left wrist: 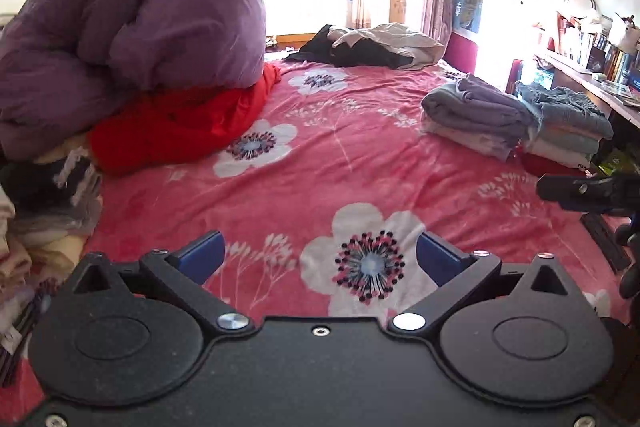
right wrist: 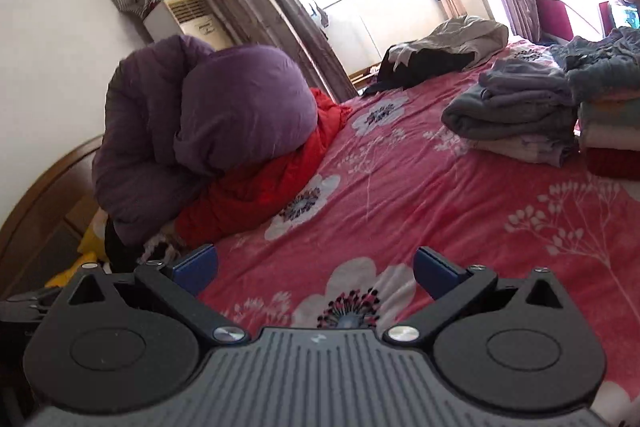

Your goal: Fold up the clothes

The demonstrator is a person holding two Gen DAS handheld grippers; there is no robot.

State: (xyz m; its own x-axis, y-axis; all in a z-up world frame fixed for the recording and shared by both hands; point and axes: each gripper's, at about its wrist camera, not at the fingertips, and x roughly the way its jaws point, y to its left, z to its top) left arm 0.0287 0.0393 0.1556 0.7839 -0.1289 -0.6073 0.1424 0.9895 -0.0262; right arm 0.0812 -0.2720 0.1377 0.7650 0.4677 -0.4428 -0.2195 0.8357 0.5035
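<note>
both grippers, left gripper [left wrist: 318,253] and right gripper [right wrist: 316,269], are hovering with jaws spread and empty over the bed [left wrist: 360,155], needing a next garment, likely from the unfolded heap [left wrist: 376,45].

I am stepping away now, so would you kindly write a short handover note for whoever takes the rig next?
Left claw: open, holding nothing, above the pink flowered bedspread.
Right claw: open, holding nothing, above the same bedspread.
Done: two stacks of folded grey and pale clothes sit at the bed's right edge.
Left: a loose black and beige heap of garments lies at the far end of the bed; a bright red padded garment lies crumpled under the bulky purple quilt on the left.
Likely next: fetch one of the unfolded pieces.
</note>
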